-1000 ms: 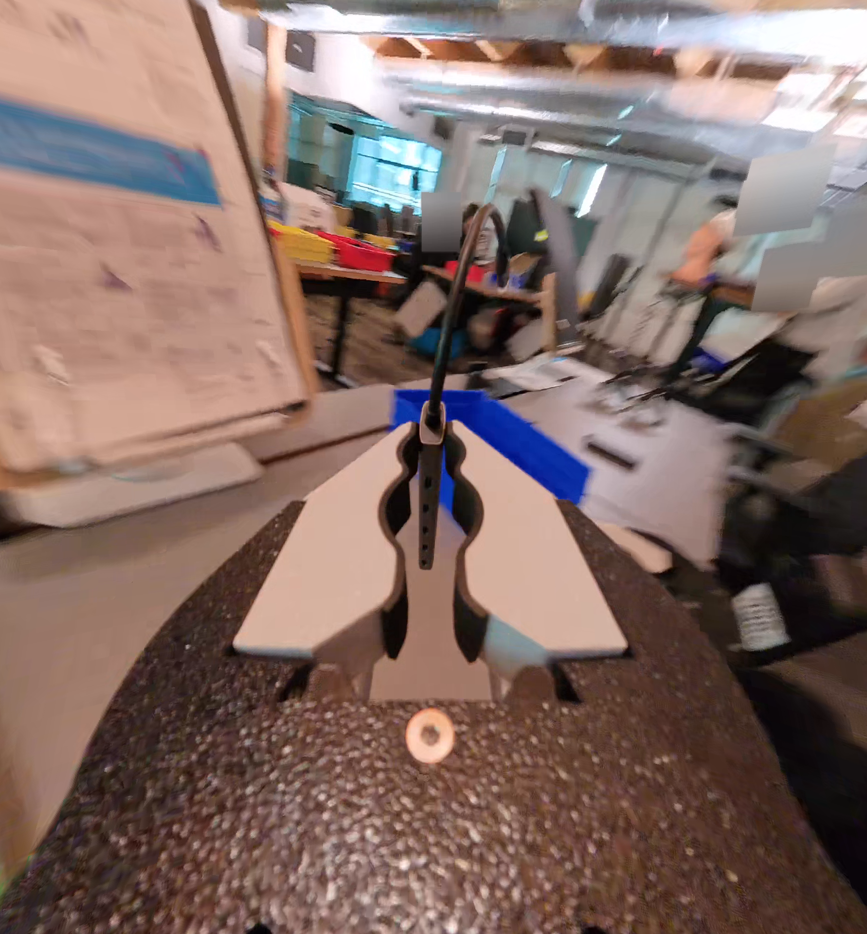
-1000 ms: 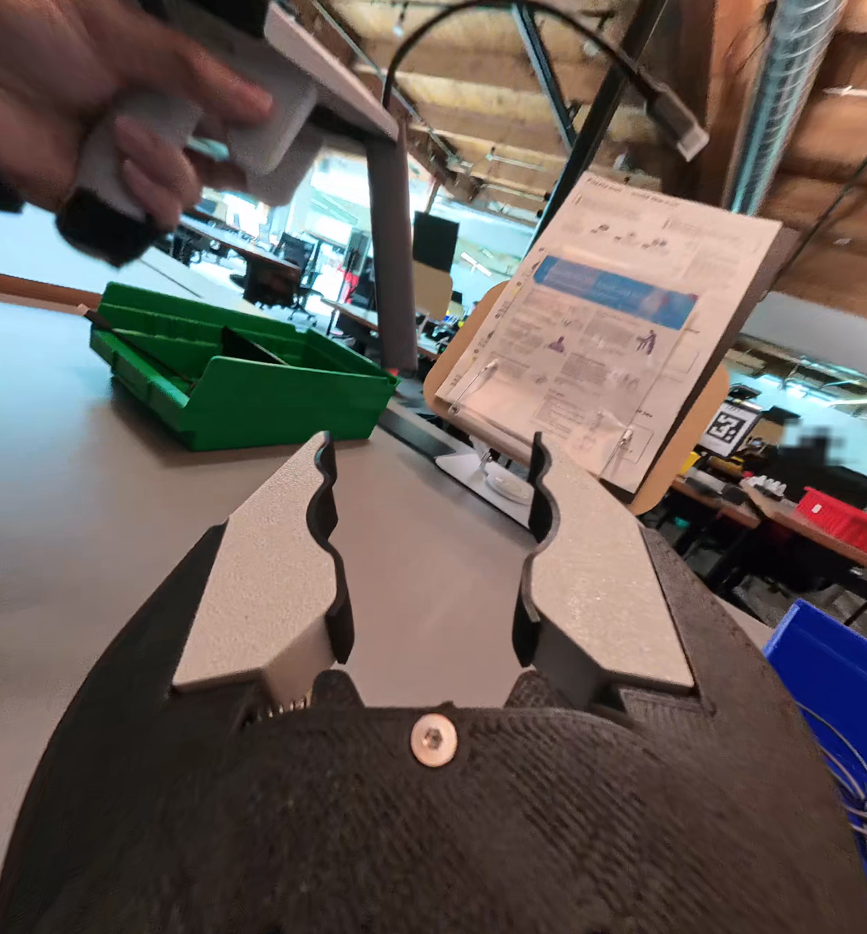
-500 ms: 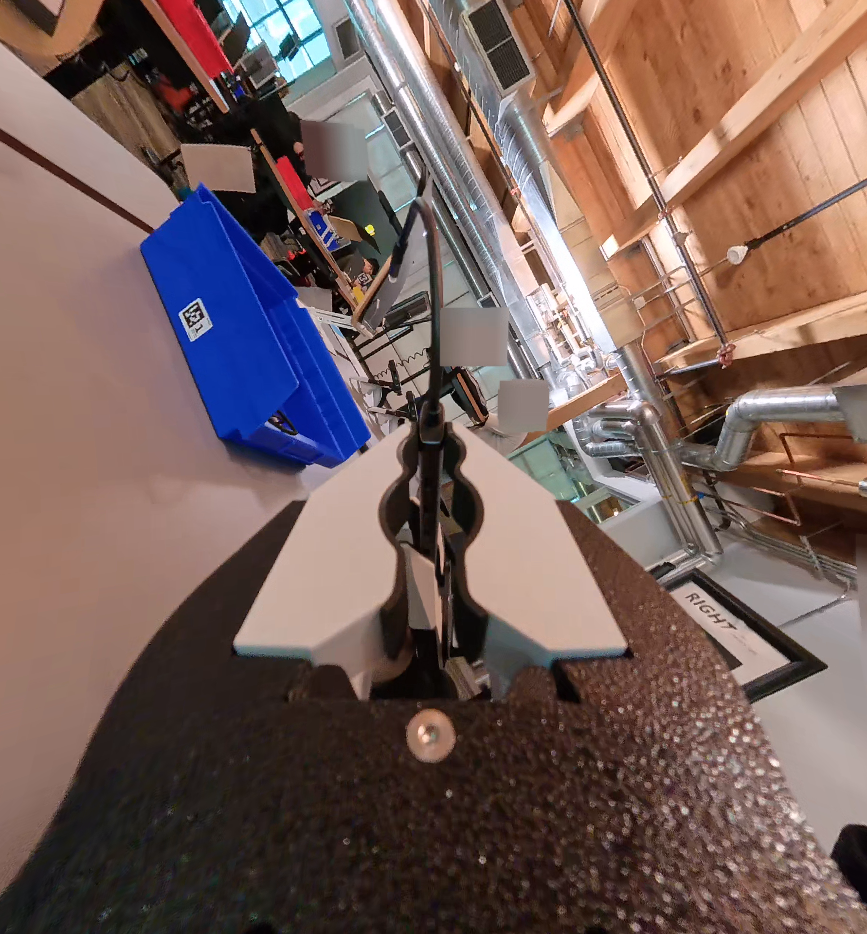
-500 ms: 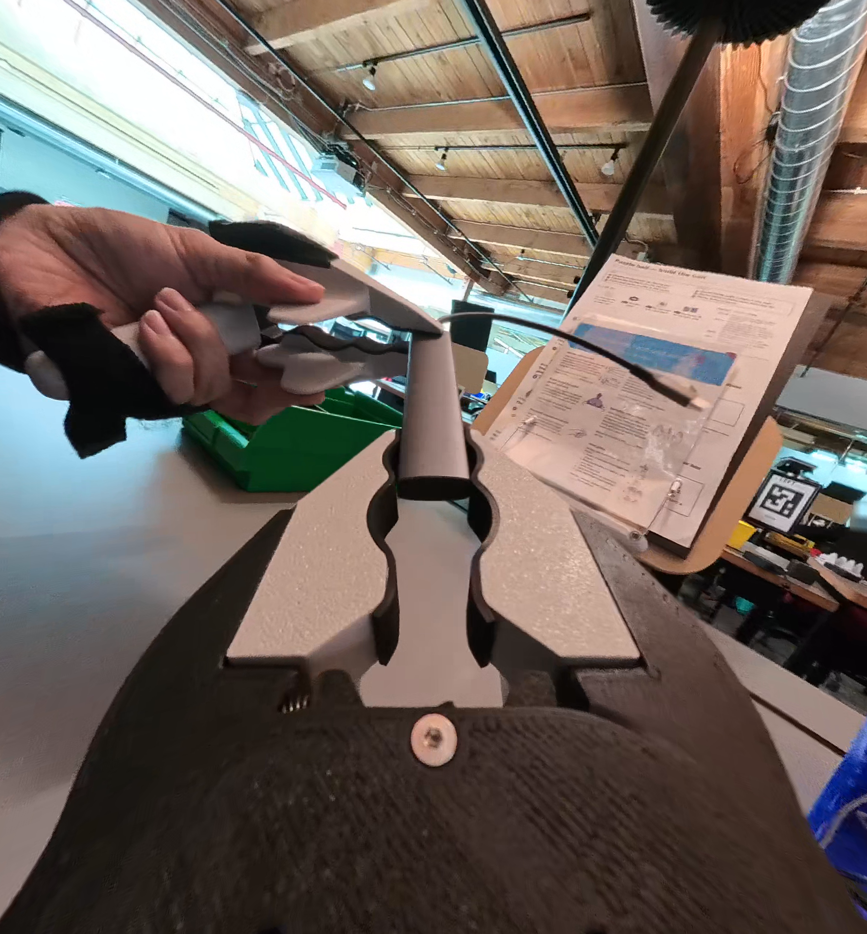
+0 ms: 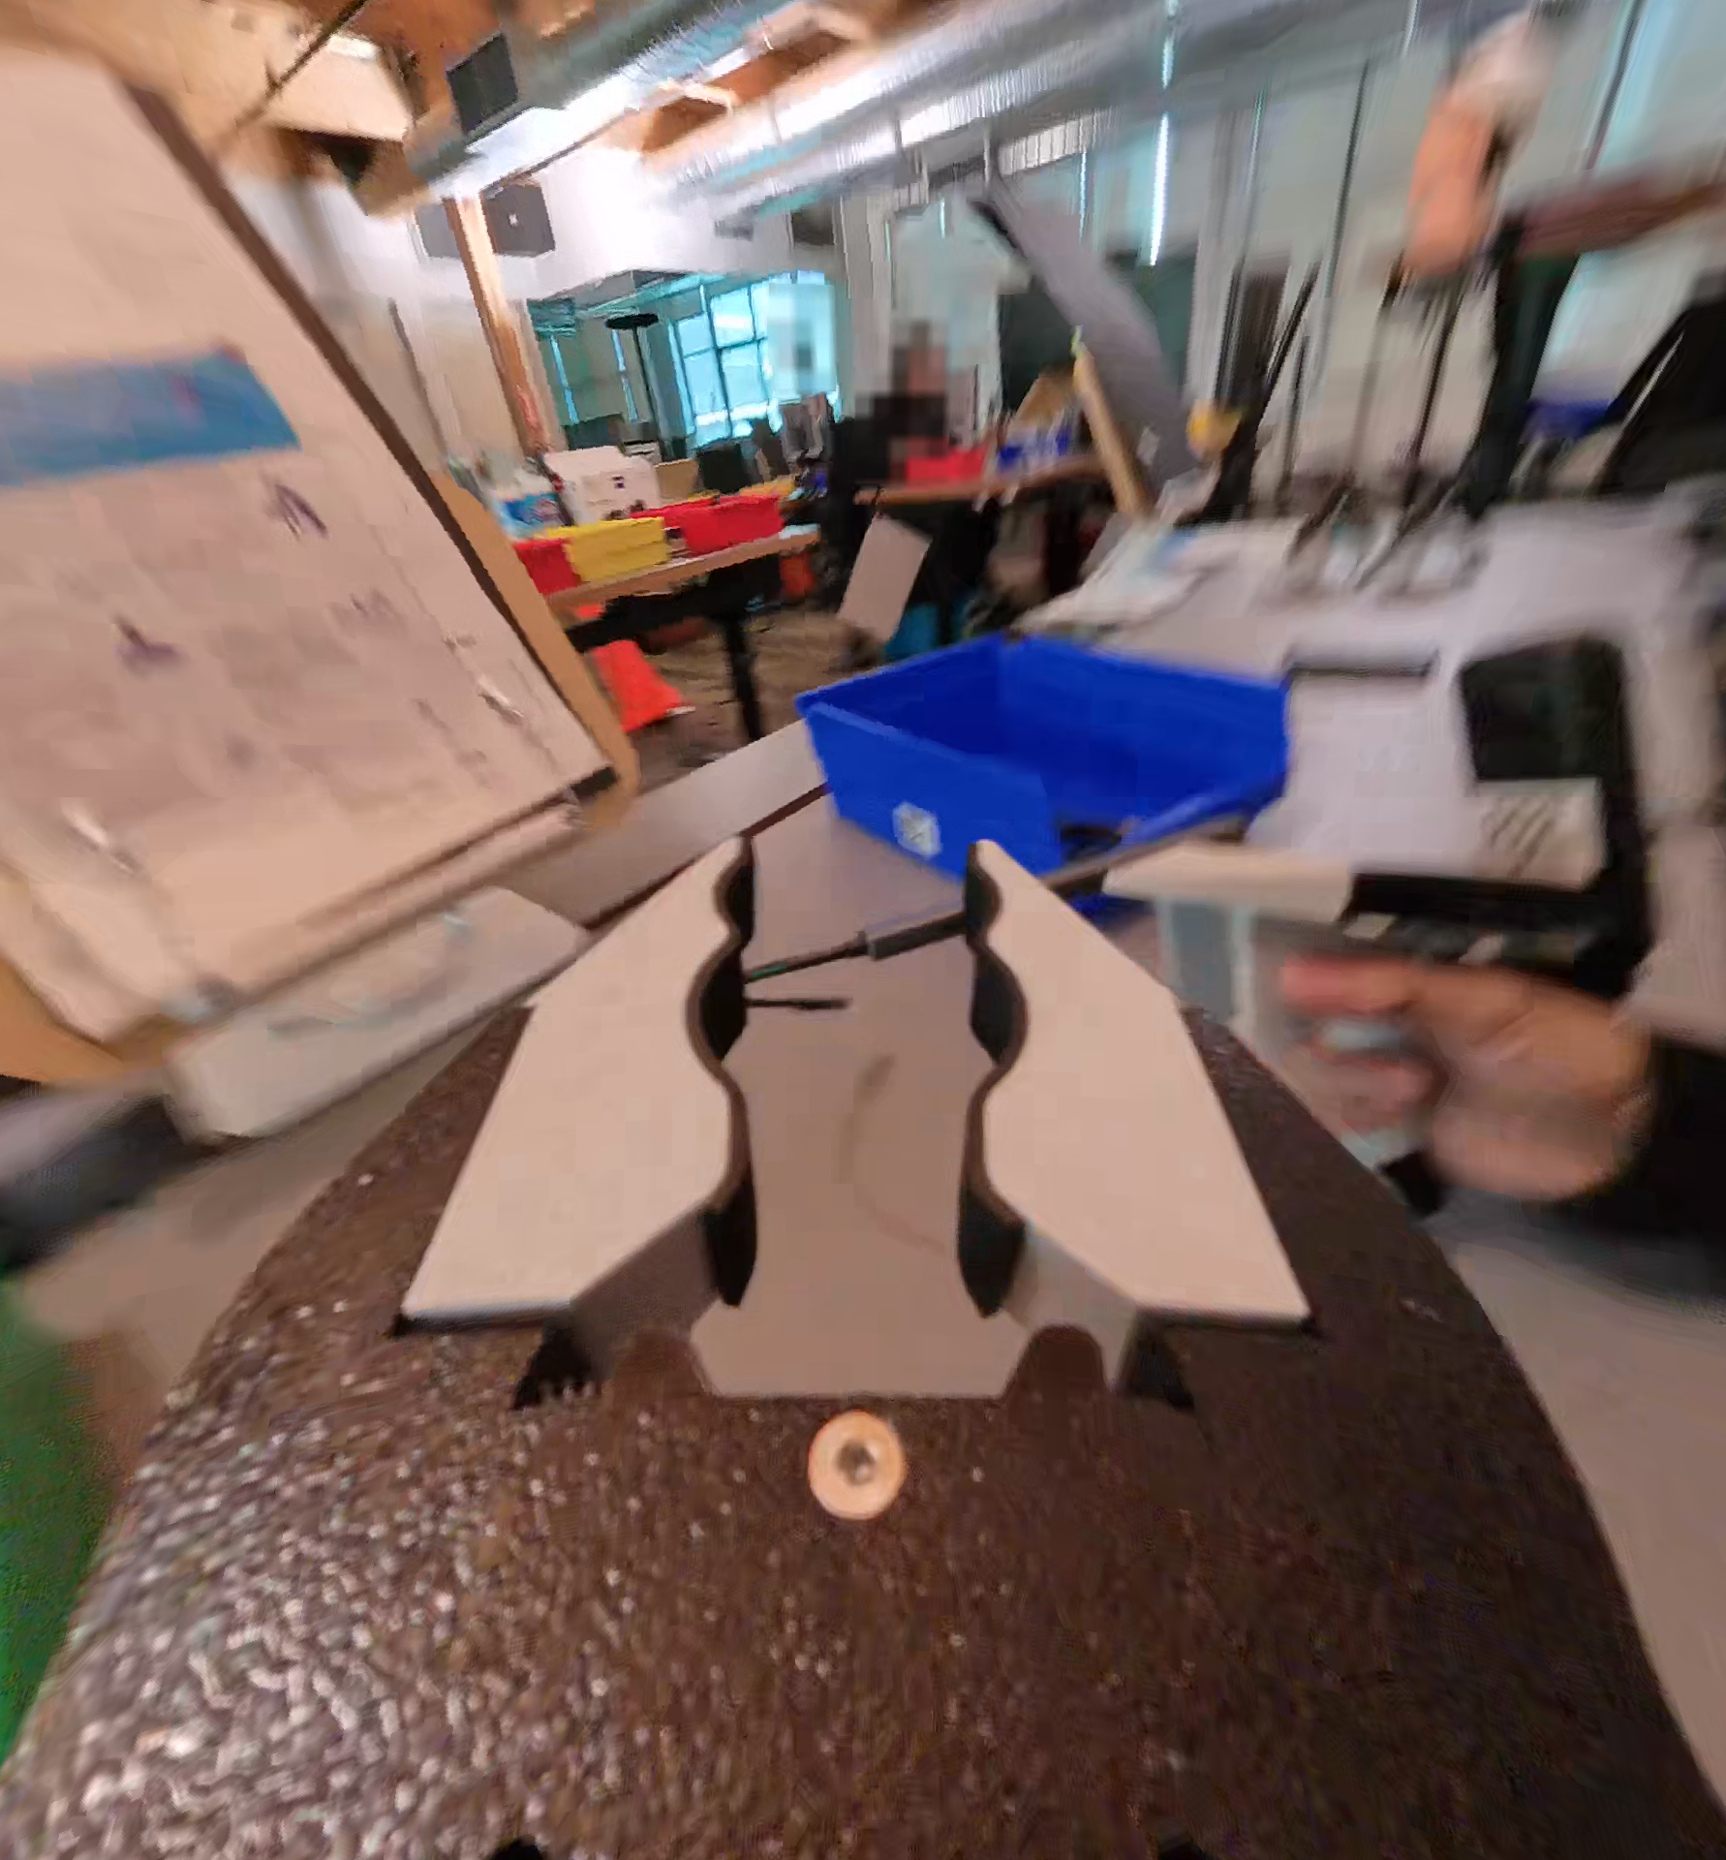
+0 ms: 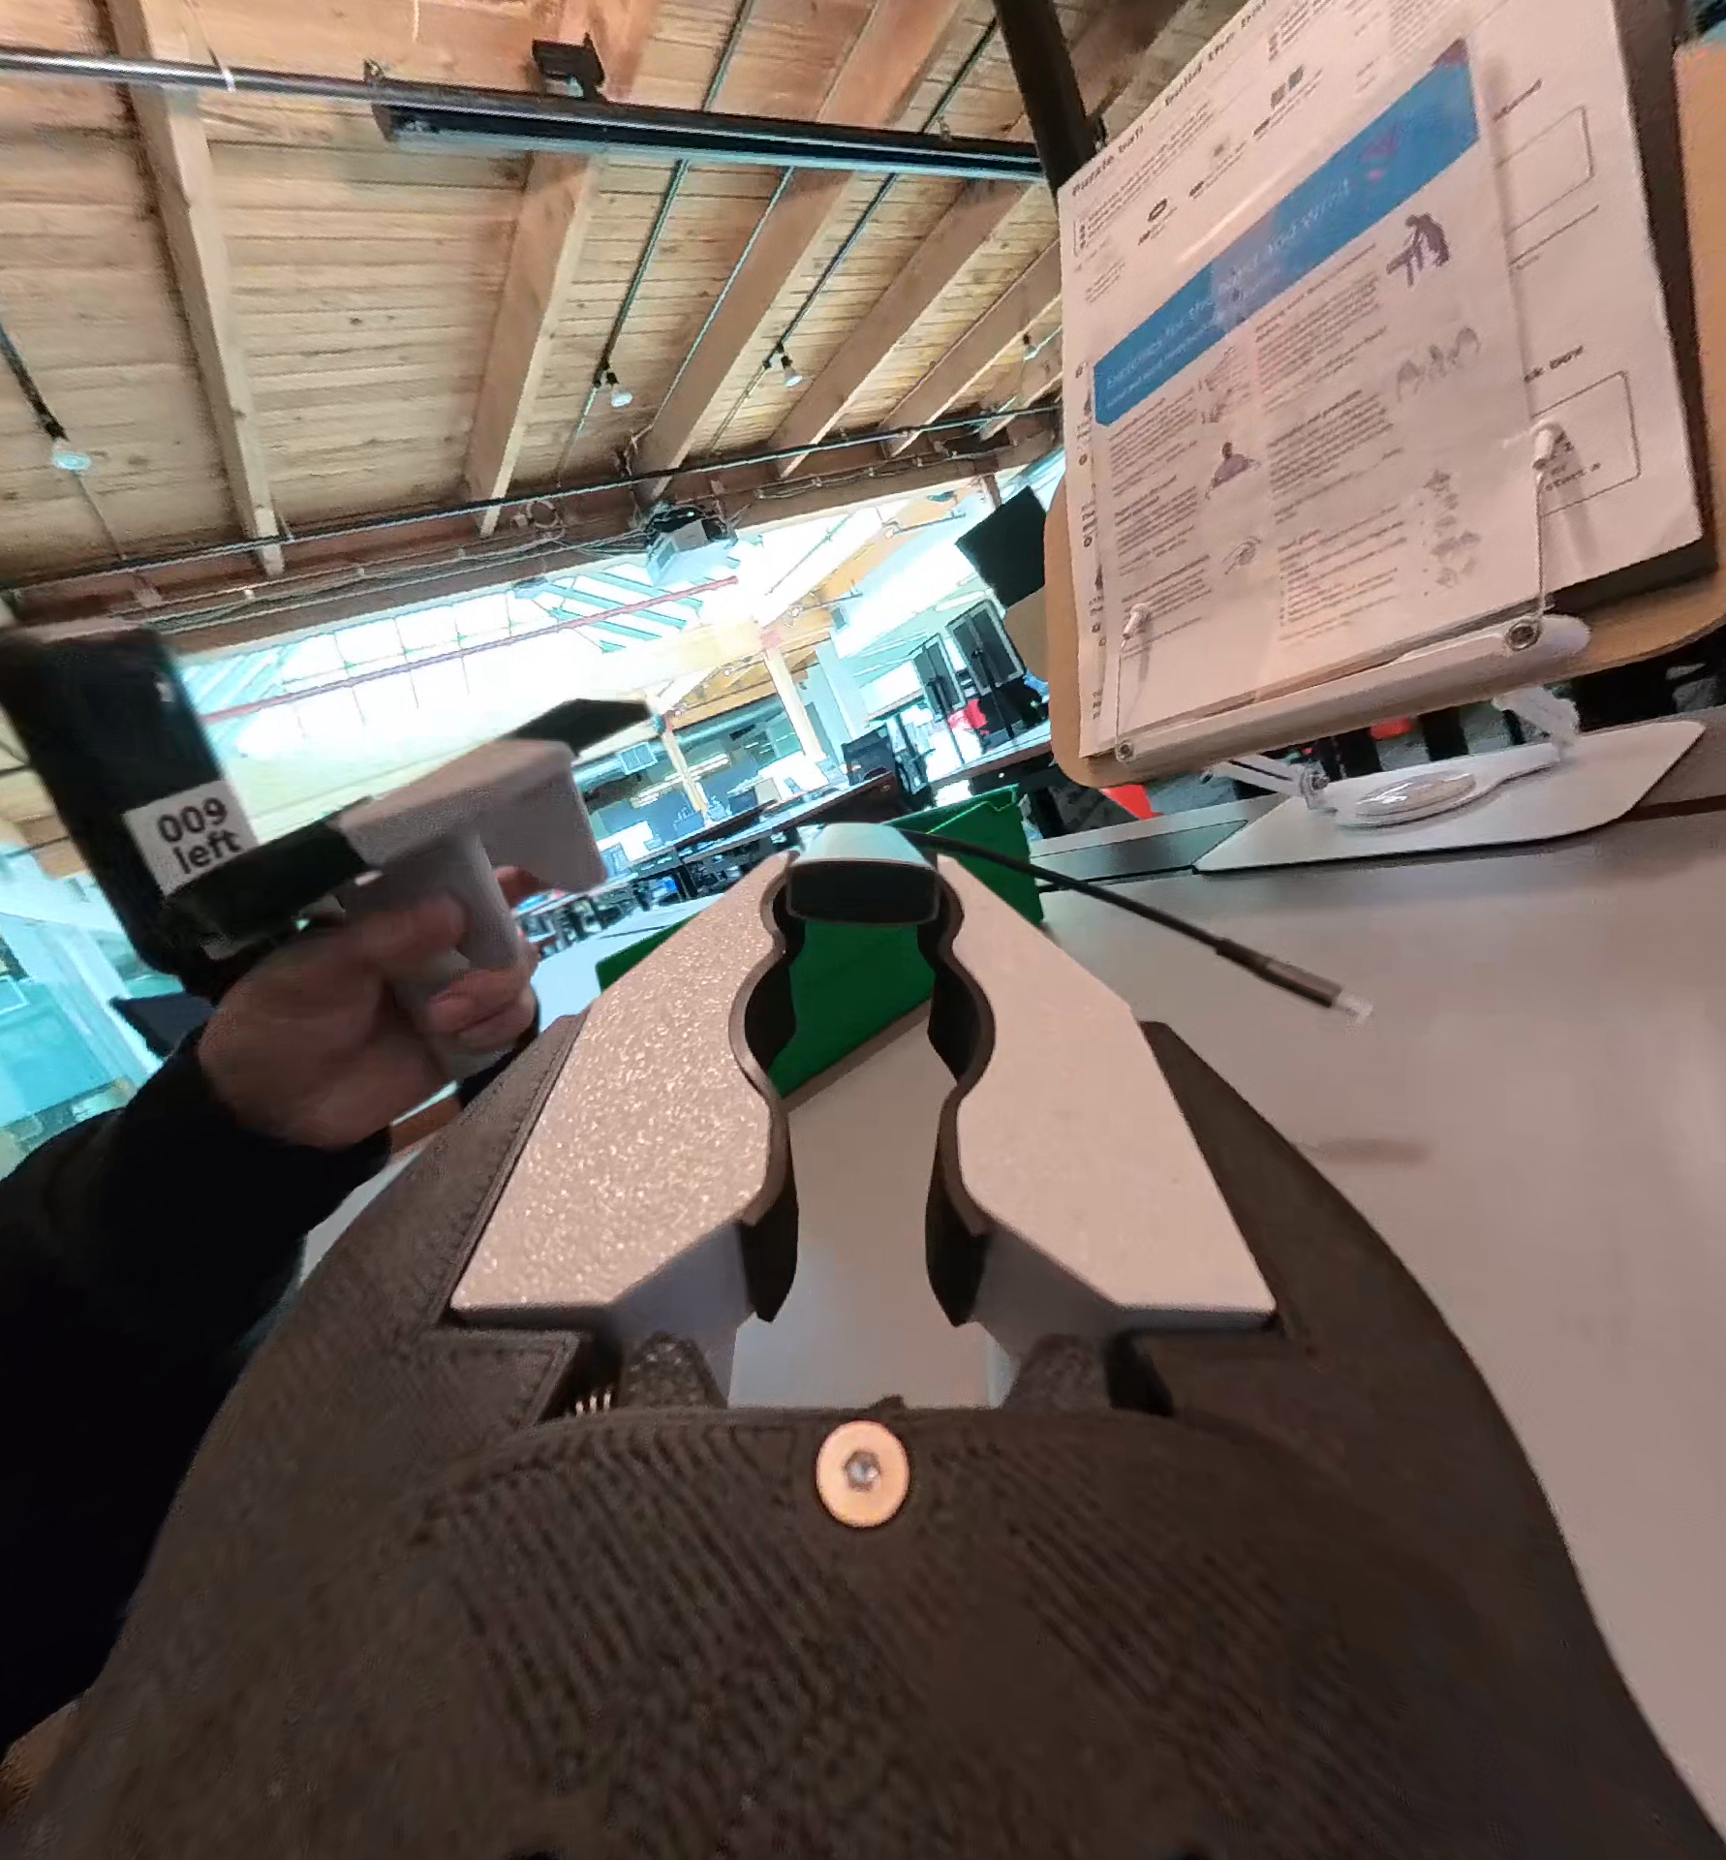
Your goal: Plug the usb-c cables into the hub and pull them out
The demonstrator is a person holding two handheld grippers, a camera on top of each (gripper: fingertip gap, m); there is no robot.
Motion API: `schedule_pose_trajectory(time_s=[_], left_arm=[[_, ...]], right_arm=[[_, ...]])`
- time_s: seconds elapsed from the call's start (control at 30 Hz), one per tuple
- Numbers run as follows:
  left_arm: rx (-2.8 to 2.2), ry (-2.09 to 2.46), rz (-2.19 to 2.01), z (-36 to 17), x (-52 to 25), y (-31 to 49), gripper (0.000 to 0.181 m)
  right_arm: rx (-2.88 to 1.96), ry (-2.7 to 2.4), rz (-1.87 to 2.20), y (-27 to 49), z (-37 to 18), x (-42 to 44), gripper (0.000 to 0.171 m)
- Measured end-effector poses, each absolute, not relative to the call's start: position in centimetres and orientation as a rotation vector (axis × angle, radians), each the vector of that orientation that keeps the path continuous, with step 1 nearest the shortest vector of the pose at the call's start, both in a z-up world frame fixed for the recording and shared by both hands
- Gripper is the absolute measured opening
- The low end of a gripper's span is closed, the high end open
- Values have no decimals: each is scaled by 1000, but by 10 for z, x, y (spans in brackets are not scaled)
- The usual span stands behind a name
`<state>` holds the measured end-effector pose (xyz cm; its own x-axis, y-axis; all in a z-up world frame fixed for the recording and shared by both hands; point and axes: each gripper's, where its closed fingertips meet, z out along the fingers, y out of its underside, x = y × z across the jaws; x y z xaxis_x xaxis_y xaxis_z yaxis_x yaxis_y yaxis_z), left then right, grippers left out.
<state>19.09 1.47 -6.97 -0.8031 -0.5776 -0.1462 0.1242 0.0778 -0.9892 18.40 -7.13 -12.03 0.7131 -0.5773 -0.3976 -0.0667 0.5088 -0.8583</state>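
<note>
Both wrist views low over grey table (image 5: 839, 1107), facing each other, sharing document stand (image 6: 1392, 403).

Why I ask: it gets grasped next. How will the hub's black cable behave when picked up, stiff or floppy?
Probably semi-stiff: the black cable juts from the hub almost straight, drooping only slightly, unsupported. Likely light, being thin. Its connector end would probably swing whenever the right gripper, shut on the hub, moves.

Motion blur smears the blue bin (image 5: 1040, 750) and the page stand (image 5: 185, 624), its left side cut off.
</note>
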Motion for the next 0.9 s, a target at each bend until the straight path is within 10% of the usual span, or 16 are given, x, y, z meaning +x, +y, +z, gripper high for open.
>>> schedule_pose_trajectory(time_s=[0.23, 0.4, 0.9], left_arm=[[244, 1841, -863, -128, 194, 2, 63], [433, 1662, -609, -132, 209, 0, 8], [707, 1495, -574, -123, 206, -5, 7]], right_arm=[[-1073, 655, -321, -49, -117, 172, 21], [-1155, 570, -315, -33, -115, 160, 21], [-1298, 505, -506, -22, -124, 159, 22]])
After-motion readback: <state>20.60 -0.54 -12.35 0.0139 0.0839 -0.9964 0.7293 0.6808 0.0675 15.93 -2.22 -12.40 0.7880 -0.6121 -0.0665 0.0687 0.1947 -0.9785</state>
